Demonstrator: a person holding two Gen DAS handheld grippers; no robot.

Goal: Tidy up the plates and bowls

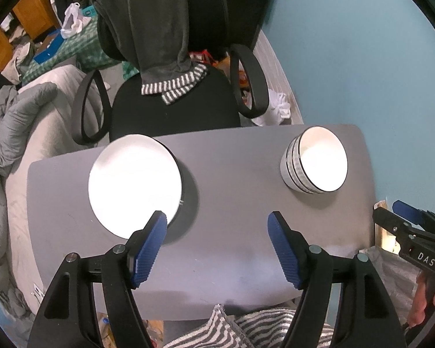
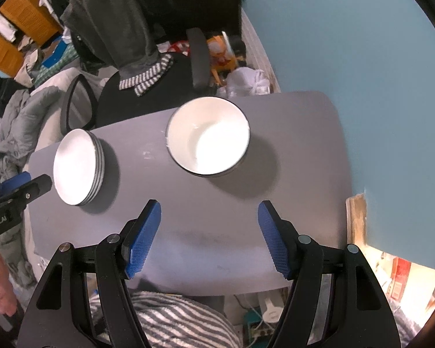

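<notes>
gaping left claw [image 1: 217, 220] and right claw [image 2: 209, 209], both empty, plate stack [image 1: 134, 185] glare-washed

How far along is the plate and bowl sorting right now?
Done, by the look of it: a stack of plates and a stack of bowls stand apart on the grey table. In hand: nothing; the left gripper and right gripper are both open and empty above the table. Left: no loose dishes are visible.

I'm seeing a grey table [image 1: 232, 156] w/ rounded corners carrying a stack of white plates [image 1: 134, 185] on the left & a stack of bowls [image 1: 316, 162] sitting well apart on the right.
</notes>
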